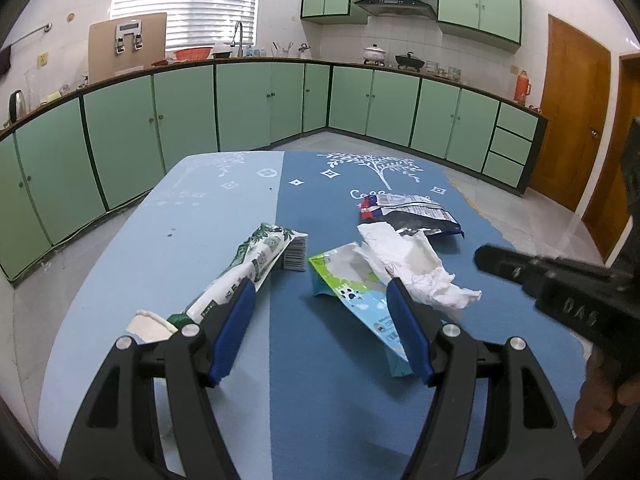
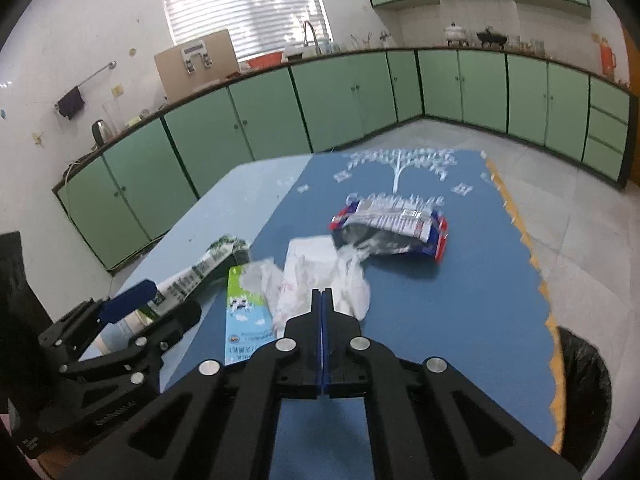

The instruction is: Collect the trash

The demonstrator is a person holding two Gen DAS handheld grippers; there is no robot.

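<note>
Right wrist view: right gripper, fingers pressed together, empty, just short of crumpled tissue; left gripper fingers spread, flanking bare desk, ready to grab.

Blue table, scattered wrappers, tissue

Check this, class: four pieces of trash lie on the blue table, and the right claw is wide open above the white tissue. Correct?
Not quite. The right wrist view shows the right claw shut, above the white tissue. Four pieces do lie on the blue table.
</note>
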